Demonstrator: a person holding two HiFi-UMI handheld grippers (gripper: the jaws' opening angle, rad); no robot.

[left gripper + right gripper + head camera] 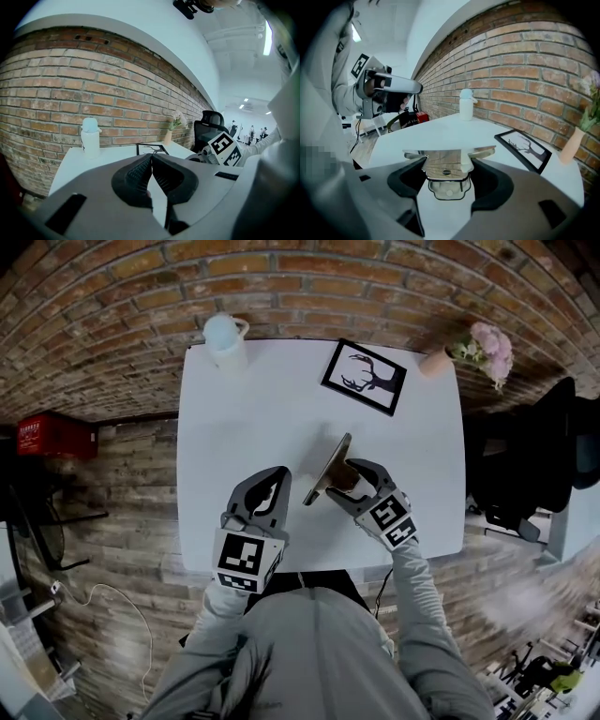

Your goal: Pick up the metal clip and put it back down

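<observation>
The metal clip [445, 159] sits on the person's side of the framed picture [364, 377]. The right gripper [347, 482] pinches it across its width, jaws standing wide with a pad pressed on each flank of the clip's narrower body. It looks raised off the tabletop [253, 418] and tilted on edge. The left gripper [151, 159], also on the person's side of the picture, has its jaws pressed together on nothing. The clip is probably stiff, light, slick polished steel, so it may pivot or slip between the pads; the flat flanks behind its wide lip seem the surest hold
</observation>
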